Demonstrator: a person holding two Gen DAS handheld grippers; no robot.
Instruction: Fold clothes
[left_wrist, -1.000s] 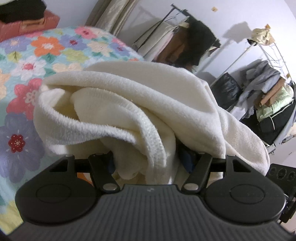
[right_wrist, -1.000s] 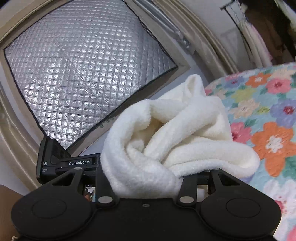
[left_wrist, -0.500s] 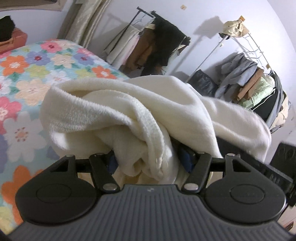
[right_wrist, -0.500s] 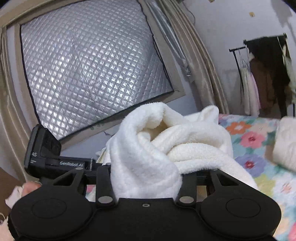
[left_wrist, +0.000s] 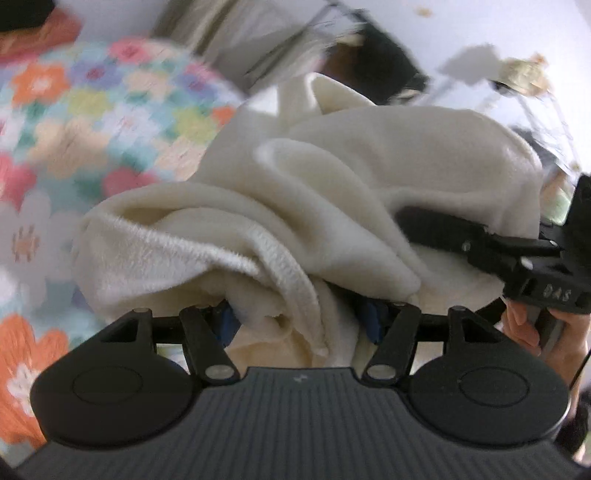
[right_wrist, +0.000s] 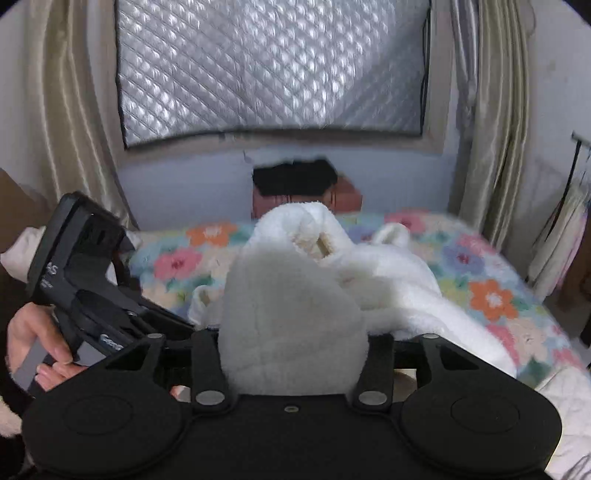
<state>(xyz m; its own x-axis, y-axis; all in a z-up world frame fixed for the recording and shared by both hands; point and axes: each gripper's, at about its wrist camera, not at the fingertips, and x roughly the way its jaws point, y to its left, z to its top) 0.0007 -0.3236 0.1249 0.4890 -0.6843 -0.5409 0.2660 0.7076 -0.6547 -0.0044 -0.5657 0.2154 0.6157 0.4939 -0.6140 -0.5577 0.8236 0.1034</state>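
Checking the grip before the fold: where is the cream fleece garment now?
Cream fleece garment is bunched in both claws, left claw and right claw, above the floral bedspread.

One cream fleece garment, two claws, one floral bedspread, one quilted window cover.

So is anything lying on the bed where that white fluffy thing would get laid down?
Nothing visible on the flowered bedspread ahead. Both tongs, left and right, grip the white fleece garment directly. Boxes sit only at the far edge.
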